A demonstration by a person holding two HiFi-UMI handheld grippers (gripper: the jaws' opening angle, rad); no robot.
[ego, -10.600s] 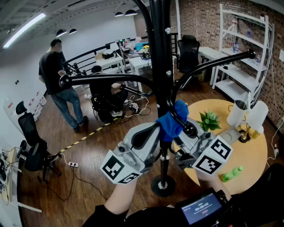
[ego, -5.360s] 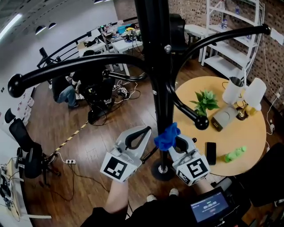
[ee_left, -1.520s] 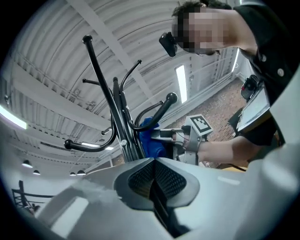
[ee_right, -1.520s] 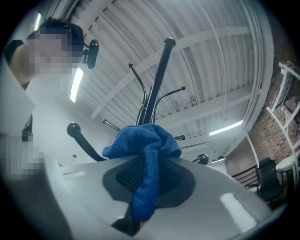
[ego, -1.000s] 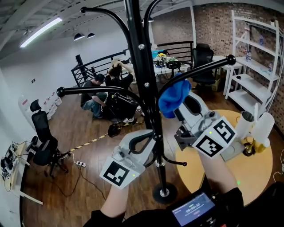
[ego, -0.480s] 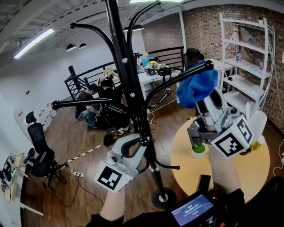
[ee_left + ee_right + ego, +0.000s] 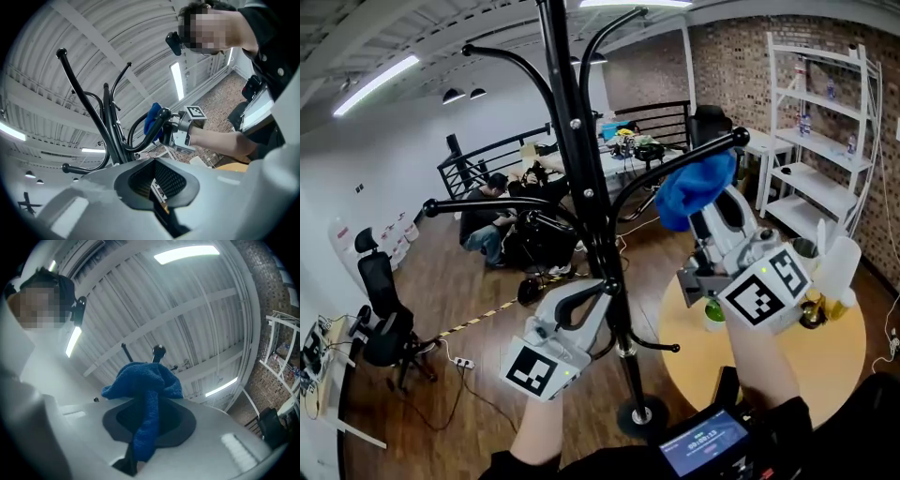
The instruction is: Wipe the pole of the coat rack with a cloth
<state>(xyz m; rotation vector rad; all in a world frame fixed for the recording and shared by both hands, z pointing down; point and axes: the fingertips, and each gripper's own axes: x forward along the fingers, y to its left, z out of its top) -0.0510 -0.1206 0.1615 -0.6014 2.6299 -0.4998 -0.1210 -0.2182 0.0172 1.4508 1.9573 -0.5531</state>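
Head view first: the coat rack pole [image 7: 584, 178] runs nearly straight up and down through the middle of the shot, from the ceiling edge to its round base on the floor. The right gripper [image 7: 705, 217] is up high and off to the right of it, clamped on the blue cloth [image 7: 694, 186], and the cloth is bunched against the hook arm [image 7: 738, 138] that curves out to a knob, so not on the pole itself. The left gripper [image 7: 605, 286] sits lower, its tip right beside the pole. I can't tell if it actually touches.

So I'd say the cloth needs to go left and inward to reach the pole, then slide along the pole's length. The left one is way nearer, but the right one has the cloth.

Left gripper view: jaws closed together, nothing between them that I can see. The rack rises just beyond the tip, with the cloth [image 7: 152, 119] further off on that hook arm.

Right gripper view: jaws pinched on the cloth [image 7: 143, 380], a tail hanging down between them.

Room looks tight: hook arms branch off at several heights, 1 small hook [image 7: 661, 347] lower down, and the round tabletop [image 7: 834, 347] below right.
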